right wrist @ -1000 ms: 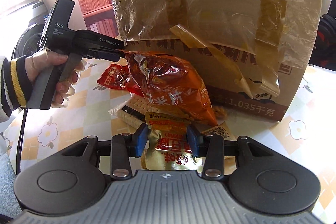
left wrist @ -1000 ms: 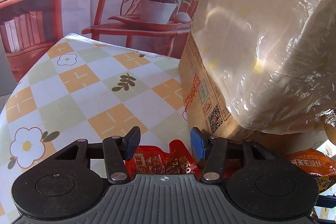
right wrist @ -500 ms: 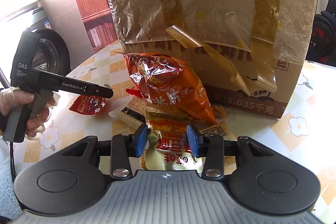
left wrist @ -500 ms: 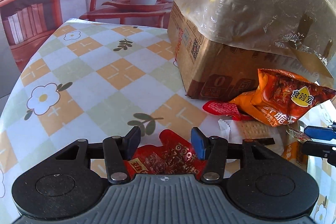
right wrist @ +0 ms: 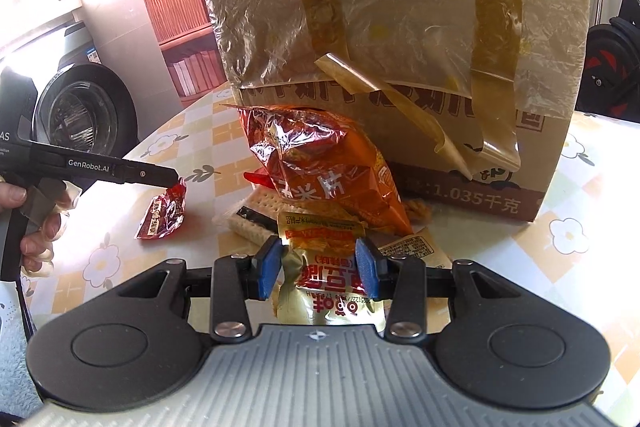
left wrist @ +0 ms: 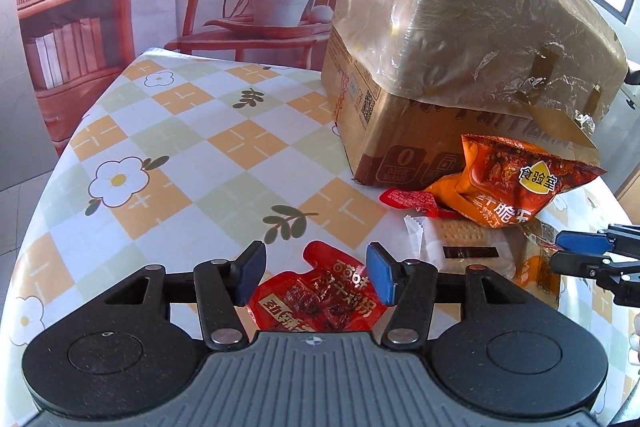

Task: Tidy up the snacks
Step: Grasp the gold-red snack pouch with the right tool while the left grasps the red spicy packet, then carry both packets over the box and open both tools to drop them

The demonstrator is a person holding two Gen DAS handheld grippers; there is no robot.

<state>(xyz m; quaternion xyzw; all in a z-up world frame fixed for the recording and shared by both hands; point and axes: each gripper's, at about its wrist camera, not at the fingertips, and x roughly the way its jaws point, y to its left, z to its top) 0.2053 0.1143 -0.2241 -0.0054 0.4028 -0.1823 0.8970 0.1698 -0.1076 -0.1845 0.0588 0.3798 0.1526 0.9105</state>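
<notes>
On the checked table (left wrist: 224, 147), a red packet (left wrist: 320, 301) lies between the spread left gripper (left wrist: 314, 277); the spread right gripper (right wrist: 318, 269) straddles a yellow packet (right wrist: 332, 287), judged next to be pinched

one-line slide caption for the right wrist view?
Right gripper open around a yellow snack packet, facing the cardboard box.

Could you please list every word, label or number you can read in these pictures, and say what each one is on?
"GenRobot.AI": left gripper body.
"1.035千克": cardboard box.
"食验室": orange snack bag.
"0": box side, left view.
Red packet, gold packet, QR label: too blurred or small to read.
</notes>
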